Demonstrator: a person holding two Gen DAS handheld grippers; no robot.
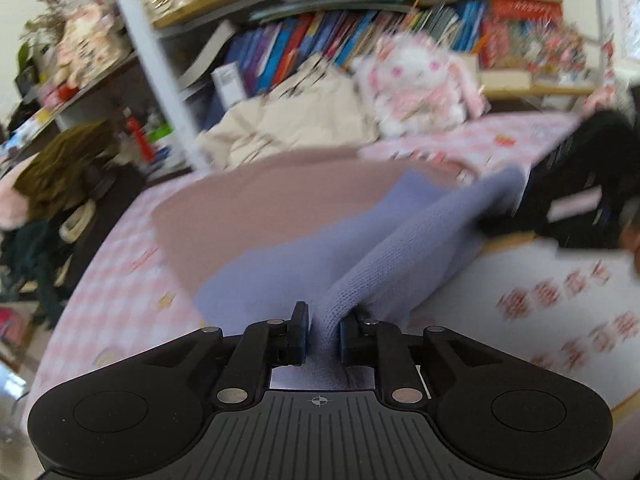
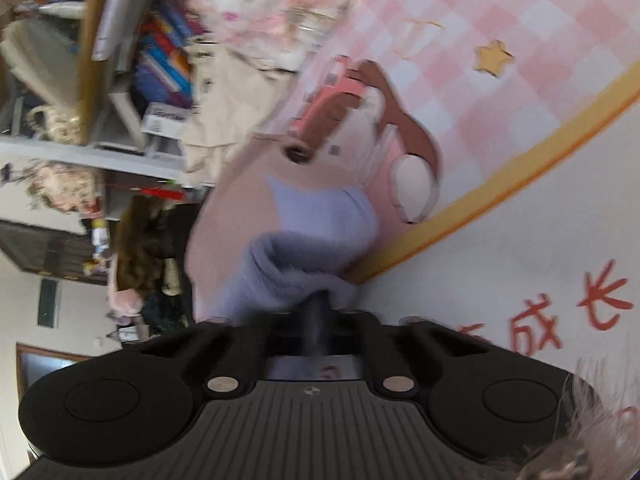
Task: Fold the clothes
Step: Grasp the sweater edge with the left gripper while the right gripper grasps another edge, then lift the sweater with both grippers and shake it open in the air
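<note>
A lavender knit garment [image 1: 320,256] stretches across the bed between both grippers. My left gripper [image 1: 325,330] is shut on a bunched edge of it, the knit squeezed between the two black fingers. In the left wrist view the cloth runs up and right to the other gripper [image 1: 576,200], a dark blurred shape. In the right wrist view my right gripper [image 2: 318,312] is shut on a gathered fold of the same garment [image 2: 316,240], which hides its fingertips. A dusty pink cloth [image 1: 256,204] lies flat under the lavender one.
The bed carries a pink checked sheet [image 1: 120,280] and a white cover with red characters [image 1: 560,320]. A beige garment pile [image 1: 296,120] and a white plush rabbit [image 1: 420,80] sit at the far edge under bookshelves [image 1: 360,28]. Clothes heap on a chair [image 1: 60,184] at left.
</note>
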